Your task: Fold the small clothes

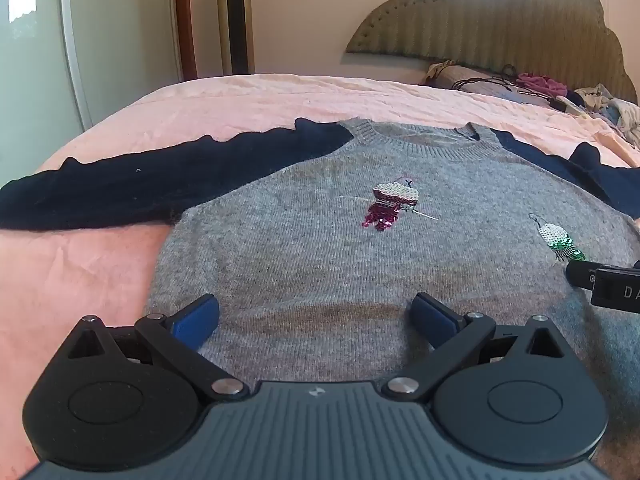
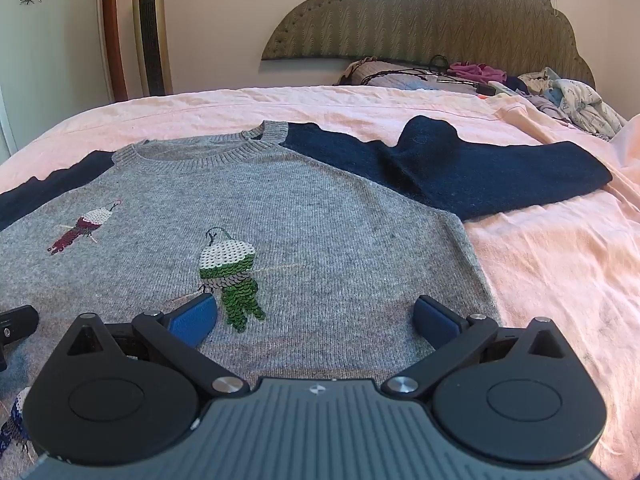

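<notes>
A small grey knit sweater [image 1: 320,256] with navy sleeves lies flat, front up, on a pink bed, neck toward the headboard; it also shows in the right wrist view [image 2: 320,216]. Its left sleeve [image 1: 160,184] and right sleeve [image 2: 480,172] stretch out sideways. Sequin birds [image 2: 230,272] decorate the chest. My left gripper [image 1: 316,312] is open and empty, low over the lower left of the sweater's body. My right gripper [image 2: 316,312] is open and empty over the lower right part, near the green bird. The right gripper's tip [image 1: 600,284] shows in the left wrist view.
The pink bedsheet [image 2: 560,280] spreads around the sweater. A padded headboard [image 2: 440,12] stands at the far end, with a pile of clothes [image 2: 576,100], a pillow and cables in front of it. A tall tower heater [image 2: 152,28] stands by the wall at the left.
</notes>
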`<state>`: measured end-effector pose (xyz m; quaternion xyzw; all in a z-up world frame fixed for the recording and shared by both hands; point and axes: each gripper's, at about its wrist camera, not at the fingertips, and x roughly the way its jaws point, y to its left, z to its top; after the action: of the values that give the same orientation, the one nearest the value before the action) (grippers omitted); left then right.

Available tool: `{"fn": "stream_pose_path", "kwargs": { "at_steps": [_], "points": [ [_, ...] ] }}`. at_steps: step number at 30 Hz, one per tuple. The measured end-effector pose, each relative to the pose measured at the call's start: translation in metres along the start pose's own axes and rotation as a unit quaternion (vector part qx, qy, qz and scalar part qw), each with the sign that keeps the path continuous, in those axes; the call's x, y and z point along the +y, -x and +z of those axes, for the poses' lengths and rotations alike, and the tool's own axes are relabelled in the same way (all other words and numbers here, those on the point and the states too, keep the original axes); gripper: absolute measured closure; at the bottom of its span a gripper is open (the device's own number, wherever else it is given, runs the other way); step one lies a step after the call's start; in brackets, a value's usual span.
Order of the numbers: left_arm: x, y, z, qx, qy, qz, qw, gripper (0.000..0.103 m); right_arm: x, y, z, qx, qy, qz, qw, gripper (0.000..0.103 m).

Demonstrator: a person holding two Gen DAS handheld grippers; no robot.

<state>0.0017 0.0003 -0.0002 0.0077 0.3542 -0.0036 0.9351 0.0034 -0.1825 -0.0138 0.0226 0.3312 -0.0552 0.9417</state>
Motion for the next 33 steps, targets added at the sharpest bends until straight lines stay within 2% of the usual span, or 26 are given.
{"fn": "stream_pose_path", "kwargs": {
  "at_steps": [11,17,23,30,33],
  "points": [
    [0.003,0.0,0.01,0.01,0.006,0.002,0.9999,0.0,0.0,0.0,0.0,0.0,0.001,-0.001,1.0,0.0],
    [-0.003,-0.006,0.004,0.008,0.003,0.006,0.9999,0.0,0.0,0.0,0.001,0.001,0.002,0.0,1.0,0.0],
    [0.0,-0.004,0.002,0.005,0.001,-0.003,1.0,0.0,0.006,0.021,-0.006,0.047,0.011,-0.003,0.999,0.0],
    [0.002,0.012,-0.006,0.015,-0.039,-0.012,0.999,0.0,-0.01,0.059,-0.037,0.022,0.011,0.021,0.999,0.0],
    [0.008,0.013,-0.011,0.003,-0.024,-0.025,0.9994,0.0,-0.016,0.061,-0.039,0.008,-0.011,0.032,0.999,0.0]
  ]
}}
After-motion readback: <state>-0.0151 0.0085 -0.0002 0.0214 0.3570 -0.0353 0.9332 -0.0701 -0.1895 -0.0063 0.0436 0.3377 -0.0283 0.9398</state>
